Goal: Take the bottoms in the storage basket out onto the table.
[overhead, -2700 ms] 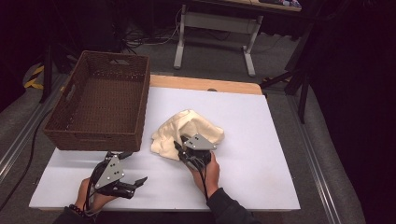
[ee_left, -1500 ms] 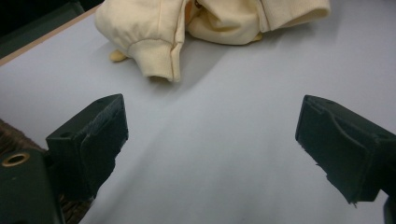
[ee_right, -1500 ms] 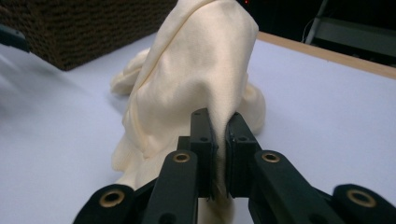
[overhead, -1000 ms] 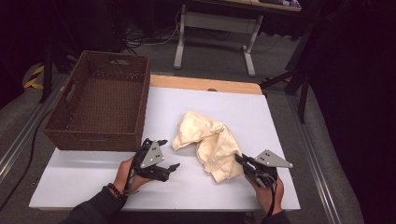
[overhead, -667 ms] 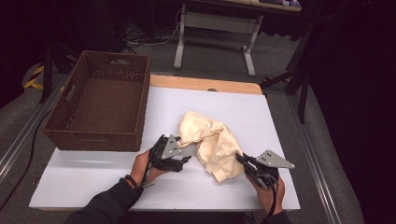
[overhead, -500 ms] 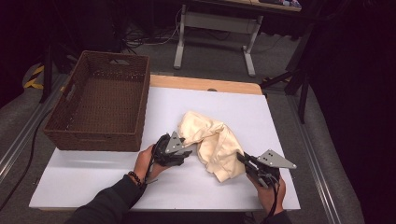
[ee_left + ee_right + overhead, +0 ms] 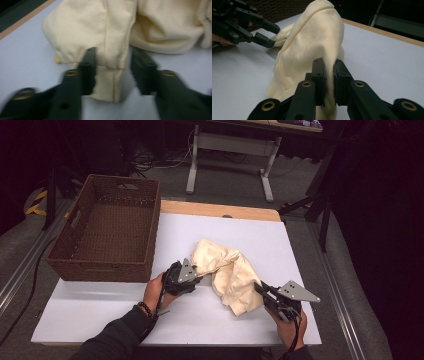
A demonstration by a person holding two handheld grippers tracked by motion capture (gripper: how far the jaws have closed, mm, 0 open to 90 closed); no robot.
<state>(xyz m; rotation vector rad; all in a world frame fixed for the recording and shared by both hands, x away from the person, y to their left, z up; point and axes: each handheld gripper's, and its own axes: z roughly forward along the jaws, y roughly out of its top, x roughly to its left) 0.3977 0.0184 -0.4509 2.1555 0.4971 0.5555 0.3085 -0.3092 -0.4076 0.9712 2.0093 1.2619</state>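
A cream garment (image 7: pixel 230 270) lies bunched on the white table (image 7: pixel 100 315), and both grippers are at it. My left gripper (image 7: pixel 197 281) is at its left end. In the left gripper view its jaws straddle a ribbed cuff (image 7: pixel 107 82): one jaw touches the cuff and the other stands off with a gap. The left gripper's (image 7: pixel 113 51) jaws closed in around the cuff and have just been opening a little. My right gripper (image 7: pixel 260 289) is shut on the near right edge of the cloth. In the right gripper view the cream garment (image 7: pixel 312 37) rises pinched from the right gripper (image 7: pixel 329 62).
A brown wicker basket (image 7: pixel 100 270) stands at the table's left rear, nothing visible inside it. The table's wooden far edge (image 7: pixel 220 211) runs behind the cloth. A desk frame and cables stand on the floor beyond.
My left hand has slid right to the garment's left end and its jaws have narrowed around the cuff. The right gripper has kept its hold in place at the near right.
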